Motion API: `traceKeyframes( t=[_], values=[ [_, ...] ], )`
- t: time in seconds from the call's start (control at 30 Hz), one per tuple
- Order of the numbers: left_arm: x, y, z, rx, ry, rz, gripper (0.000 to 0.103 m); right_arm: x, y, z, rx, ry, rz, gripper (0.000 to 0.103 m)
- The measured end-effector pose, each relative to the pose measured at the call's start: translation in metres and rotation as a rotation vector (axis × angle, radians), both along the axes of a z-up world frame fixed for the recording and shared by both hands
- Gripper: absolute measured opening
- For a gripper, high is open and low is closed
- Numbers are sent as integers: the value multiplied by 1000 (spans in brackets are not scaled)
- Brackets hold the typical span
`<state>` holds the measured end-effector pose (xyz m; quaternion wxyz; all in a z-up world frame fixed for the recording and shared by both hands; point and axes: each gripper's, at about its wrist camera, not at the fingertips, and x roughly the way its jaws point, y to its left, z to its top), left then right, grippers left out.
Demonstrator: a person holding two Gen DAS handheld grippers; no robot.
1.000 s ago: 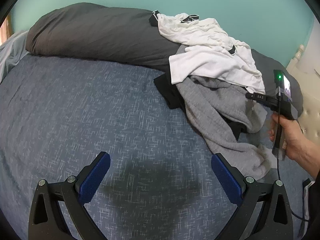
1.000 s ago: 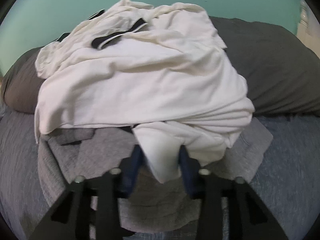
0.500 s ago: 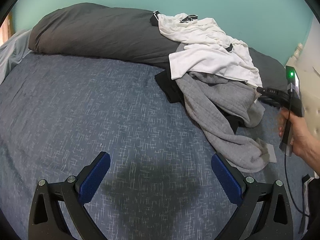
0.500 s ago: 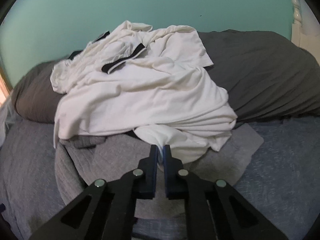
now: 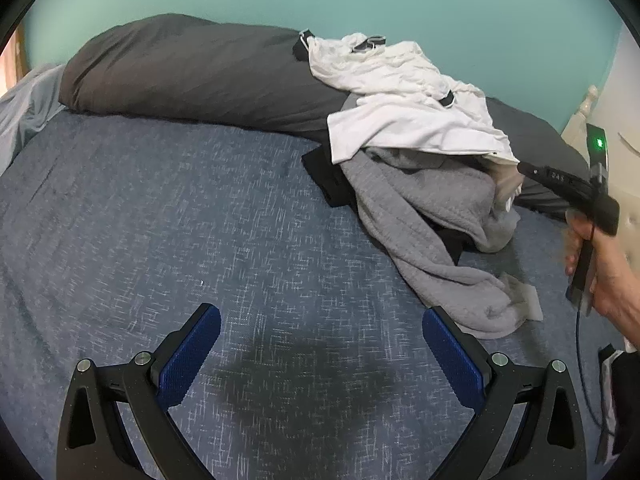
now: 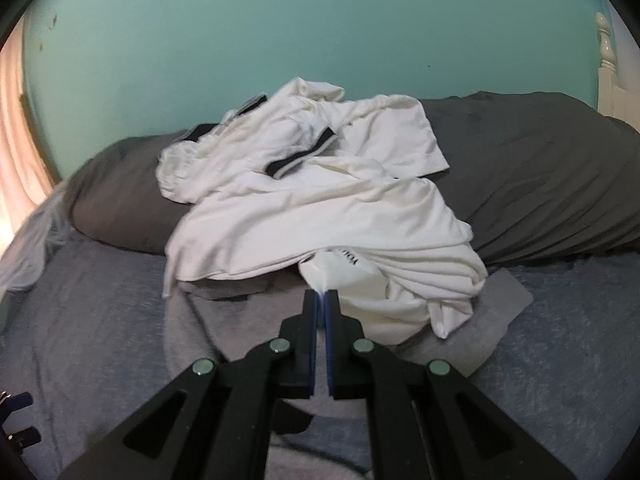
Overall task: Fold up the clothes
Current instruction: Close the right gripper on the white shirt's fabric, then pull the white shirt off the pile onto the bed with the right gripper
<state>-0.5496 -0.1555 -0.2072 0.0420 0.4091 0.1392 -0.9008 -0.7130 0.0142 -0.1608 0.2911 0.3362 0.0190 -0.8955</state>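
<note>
A pile of clothes lies on a blue bed, against a dark grey pillow. On top is a white shirt (image 6: 320, 216) with black trim, seen also as the white shirt (image 5: 404, 108) in the left wrist view. My right gripper (image 6: 321, 294) is shut on a pulled-out edge of this white shirt, at the pile's front. Under it lie a grey garment (image 5: 424, 216) and a black garment (image 5: 324, 176). My left gripper (image 5: 320, 338) is open over bare bedspread, well left of the pile, holding nothing. A hand holds the right gripper (image 5: 524, 168) at the pile's right side.
The long dark grey pillow (image 5: 188, 68) runs along the teal wall. The blue bedspread (image 5: 140, 220) stretches wide to the left. A white bedpost (image 6: 606, 46) and a headboard (image 5: 628, 216) stand at the right. A pale sheet (image 6: 28, 240) hangs at the far left.
My right gripper closed on the white shirt's edge and drew back from the pile, pulling the fabric out. The left gripper stayed open in place.
</note>
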Motion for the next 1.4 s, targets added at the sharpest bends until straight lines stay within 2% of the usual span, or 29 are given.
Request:
traceKeyframes(
  t=[0.4, 0.63, 0.87, 1.1, 1.23, 1.4],
  values=[
    [57, 15, 33, 3, 49, -8, 103, 102, 27, 11, -109, -38, 136, 3],
    [104, 26, 40, -6, 83, -19, 103, 180, 45, -6, -184, -108, 198, 3],
    [160, 31, 31, -5, 110, -20, 103, 265, 59, -17, -253, -144, 257, 3],
    [203, 35, 8, 3, 117, -14, 103, 327, 68, -29, -304, -161, 301, 3],
    [228, 39, 3, 7, 131, -13, 103, 356, 72, -24, -305, -138, 332, 3],
    [260, 43, -3, 11, 150, -13, 103, 389, 84, -5, -331, -100, 343, 3]
  ],
)
